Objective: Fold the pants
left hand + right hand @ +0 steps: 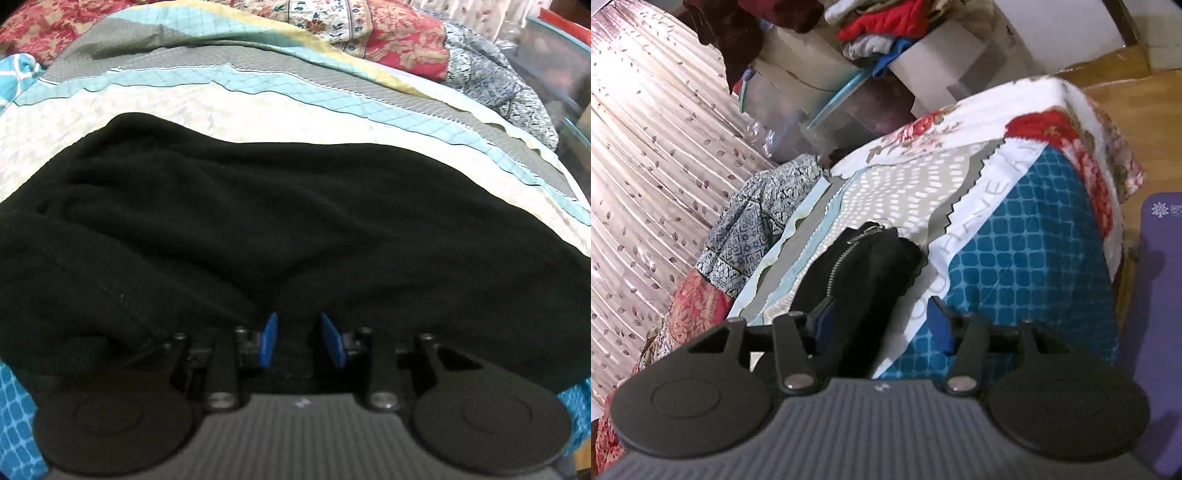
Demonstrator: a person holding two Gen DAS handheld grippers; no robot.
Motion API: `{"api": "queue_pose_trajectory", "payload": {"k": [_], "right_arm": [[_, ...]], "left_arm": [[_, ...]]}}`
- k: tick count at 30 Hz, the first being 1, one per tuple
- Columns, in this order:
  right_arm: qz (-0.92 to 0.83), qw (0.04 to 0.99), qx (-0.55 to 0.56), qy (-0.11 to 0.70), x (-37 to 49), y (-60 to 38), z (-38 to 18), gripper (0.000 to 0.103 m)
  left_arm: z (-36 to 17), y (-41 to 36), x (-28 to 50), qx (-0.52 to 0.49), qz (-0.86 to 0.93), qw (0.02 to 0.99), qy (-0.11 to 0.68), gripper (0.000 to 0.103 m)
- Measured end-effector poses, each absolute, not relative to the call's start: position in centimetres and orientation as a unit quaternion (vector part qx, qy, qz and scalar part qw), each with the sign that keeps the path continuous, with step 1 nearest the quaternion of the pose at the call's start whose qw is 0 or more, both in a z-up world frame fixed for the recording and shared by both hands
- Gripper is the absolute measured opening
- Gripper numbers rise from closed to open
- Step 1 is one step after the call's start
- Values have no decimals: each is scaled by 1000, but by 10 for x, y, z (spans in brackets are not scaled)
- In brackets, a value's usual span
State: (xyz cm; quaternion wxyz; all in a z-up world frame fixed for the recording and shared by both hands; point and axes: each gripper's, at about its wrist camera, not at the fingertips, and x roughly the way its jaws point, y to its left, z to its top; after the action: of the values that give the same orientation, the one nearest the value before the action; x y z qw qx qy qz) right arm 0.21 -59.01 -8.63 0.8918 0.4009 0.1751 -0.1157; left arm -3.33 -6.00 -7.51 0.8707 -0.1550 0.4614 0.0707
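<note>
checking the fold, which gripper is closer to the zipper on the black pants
Right, as far as these views show. The right gripper points at the zipper just ahead on the black pants. The left gripper sits over plain black cloth, no zipper in its view.

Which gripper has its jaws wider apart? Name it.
The right gripper: its blue fingers stand far apart, with the black pants between them. The left gripper shows a narrower gap.
</note>
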Motion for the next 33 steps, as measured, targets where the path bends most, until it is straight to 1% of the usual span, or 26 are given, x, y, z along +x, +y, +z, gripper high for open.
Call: {"api": "queue_pose_trajectory", "payload": {"k": [6,8,10,11,12,14,17,19,22,23,25,26,27,28,29,30,31,33], "right_arm": [[-103,899,386,176,23,-617,-89,58],[-97,907,367,182,31,-613,-87,57],[-96,912,342,205,38,-609,-86,39],[-94,913,337,211,43,-606,-86,16],[-87,913,335,215,45,-604,-85,12],[-75,923,317,204,42,-593,-75,12],[-52,948,244,198,32,-561,-52,11],[-20,965,168,198,22,-527,-38,11],[41,976,1,212,3,-460,-31,11],[67,971,-54,221,-4,-436,-33,12],[121,955,-129,240,-2,-398,-47,19],[150,943,-159,252,-2,-380,-56,24],[176,931,-187,260,-6,-364,-64,35],[195,920,-215,265,-11,-351,-72,41],[202,912,-240,264,-17,-341,-77,56],[202,908,-261,257,-24,-334,-80,61],[200,907,-274,251,-31,-331,-81,62],[204,907,-264,257,-42,-332,-73,62]], "left_arm": [[-69,-71,-38,-147,69,869,467,37],[-64,-75,-42,-152,63,870,464,38],[-59,-78,-44,-157,53,871,462,38],[-57,-80,-45,-160,49,872,460,38],[-54,-81,-46,-162,44,873,458,38],[-49,-83,-48,-167,35,876,451,38],[-44,-84,-49,-175,23,879,443,39],[-42,-84,-50,-181,17,880,439,40],[-43,-84,-53,-189,8,880,437,41],[-45,-83,-55,-192,6,879,437,41],[-48,-80,-58,-199,4,877,438,42],[-49,-77,-60,-204,3,875,440,42],[-51,-75,-62,-209,3,873,440,43],[-52,-72,-64,-215,3,872,440,43],[-52,-69,-66,-221,2,871,439,44],[-52,-67,-68,-224,0,871,437,45],[-52,-64,-70,-227,-3,871,435,45],[-52,-61,-74,-233,-8,871,432,48]]}}
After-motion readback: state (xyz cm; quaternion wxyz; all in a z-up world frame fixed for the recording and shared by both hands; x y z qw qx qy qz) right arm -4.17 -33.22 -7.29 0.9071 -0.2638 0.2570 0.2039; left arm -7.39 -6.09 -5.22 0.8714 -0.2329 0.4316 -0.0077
